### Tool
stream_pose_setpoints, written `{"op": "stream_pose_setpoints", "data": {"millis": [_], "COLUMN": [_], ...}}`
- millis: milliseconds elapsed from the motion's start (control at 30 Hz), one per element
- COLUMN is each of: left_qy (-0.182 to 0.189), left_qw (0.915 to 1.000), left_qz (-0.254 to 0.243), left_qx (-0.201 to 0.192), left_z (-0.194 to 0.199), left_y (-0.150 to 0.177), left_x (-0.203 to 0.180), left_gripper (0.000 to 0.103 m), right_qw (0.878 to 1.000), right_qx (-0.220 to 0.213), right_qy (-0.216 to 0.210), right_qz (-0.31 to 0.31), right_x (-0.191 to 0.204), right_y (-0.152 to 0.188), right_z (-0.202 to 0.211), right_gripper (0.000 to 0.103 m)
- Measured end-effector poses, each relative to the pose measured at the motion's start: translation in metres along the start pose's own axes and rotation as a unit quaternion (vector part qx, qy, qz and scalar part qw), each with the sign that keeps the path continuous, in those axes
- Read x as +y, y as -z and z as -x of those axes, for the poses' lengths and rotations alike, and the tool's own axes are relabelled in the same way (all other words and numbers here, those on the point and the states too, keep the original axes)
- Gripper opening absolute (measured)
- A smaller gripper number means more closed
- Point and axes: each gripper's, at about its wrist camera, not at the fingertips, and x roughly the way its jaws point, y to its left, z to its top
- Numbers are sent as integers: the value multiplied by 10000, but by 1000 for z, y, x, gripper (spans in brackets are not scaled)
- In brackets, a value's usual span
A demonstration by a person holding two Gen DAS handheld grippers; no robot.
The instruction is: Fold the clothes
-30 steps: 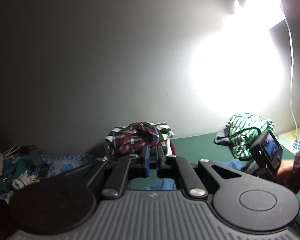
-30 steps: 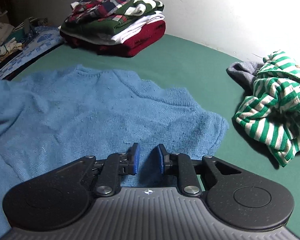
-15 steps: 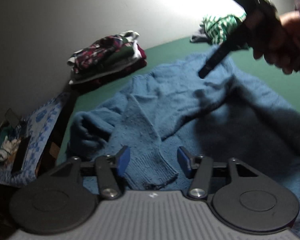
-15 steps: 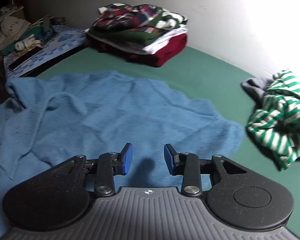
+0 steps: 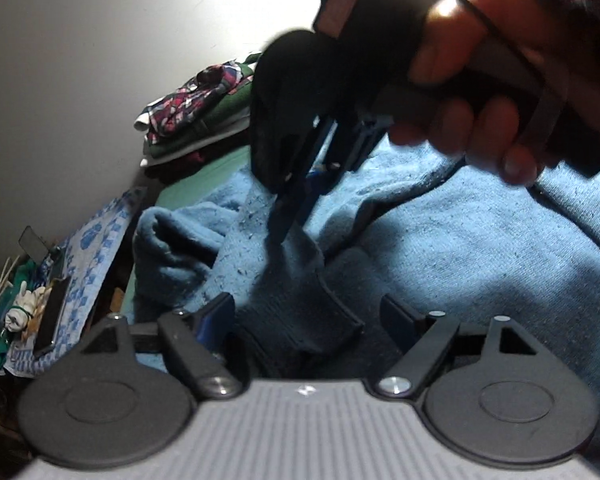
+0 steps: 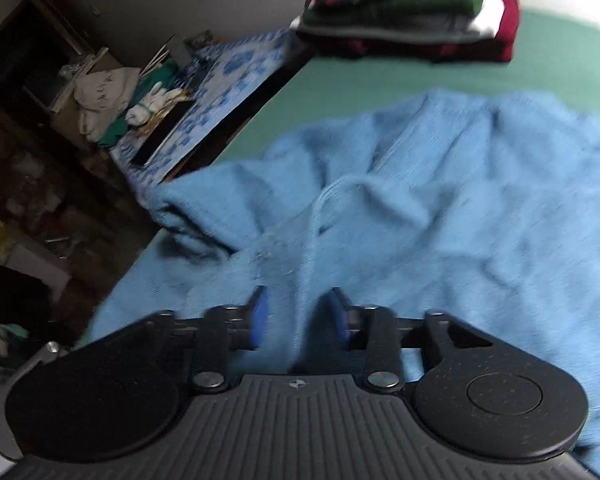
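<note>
- Left wrist view: a blue sweater [image 5: 440, 248] lies spread and rumpled over a green surface [image 5: 198, 178]. A stack of folded clothes [image 5: 192, 120] sits at the far edge of that surface, against a pale wall [image 5: 92, 40]. To the left, a blue-patterned cloth [image 5: 96, 240] hangs off the side, with clutter beyond it.
- Same view, obstruction: the right gripper [image 5: 288, 216] and the hand [image 5: 480, 80] holding it fill the upper middle and right, hiding the far part of the sweater.
- Same view, tool: the left gripper [image 5: 308, 316] has its jaws set wide apart. A ribbed sleeve cuff [image 5: 300, 316] lies between the fingers; neither pad visibly presses it.
- Same view, pose: the left gripper is low over the near edge of the sweater, pointing forward along the sleeve. The right gripper reaches down from above, its tips at the sleeve fabric just beyond the cuff.
- Right wrist view: the sweater [image 6: 460, 200] covers most of the green surface [image 6: 420, 76]; the clothes stack [image 6: 412, 4] stands well apart at the top. The patterned cloth [image 6: 220, 92] and a dark cluttered shelf [image 6: 40, 120] lie to the left. The picture is motion-blurred.
- Same view, tool: the right gripper [image 6: 300, 316] has its jaws partly apart, a raised ridge of sweater fabric between the blue pads [image 6: 260, 316]. Whether the pads grip it cannot be told.
- Same view, pose: the gripper is tilted down, close over the fabric.
</note>
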Motion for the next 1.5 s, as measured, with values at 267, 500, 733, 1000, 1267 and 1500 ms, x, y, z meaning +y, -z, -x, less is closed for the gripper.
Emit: {"op": "stream_pose_setpoints", "data": {"millis": [267, 500, 733, 1000, 1267, 1500], "left_qy": [-343, -567, -192, 1732, 2773, 3821], "left_qw": [9981, 9918, 9906, 9749, 9344, 8890], "left_qz": [-387, -916, -733, 349, 2067, 2374], "left_qx": [-328, -682, -1141, -1358, -852, -856], "left_z": [-10, -19, 17, 61, 31, 29], "left_y": [-6, -21, -39, -35, -21, -41], "left_x": [-12, -27, -16, 11, 39, 26], "left_gripper": [88, 55, 20, 82, 88, 27], "right_qw": [9975, 9908, 9833, 9721, 9664, 9676], "right_qx": [-328, -529, -1010, -1499, -1726, -1748], "right_qy": [-579, -985, -1092, -1244, -1335, -1200], "right_qz": [-257, -764, -1046, -1307, -1359, -1368], "right_x": [12, 4, -10, -20, -22, -23], "right_y": [-10, -3, 11, 33, 62, 85], "right_z": [42, 67, 118, 170, 197, 215], "right_gripper": [4, 4, 4, 4, 5, 5]}}
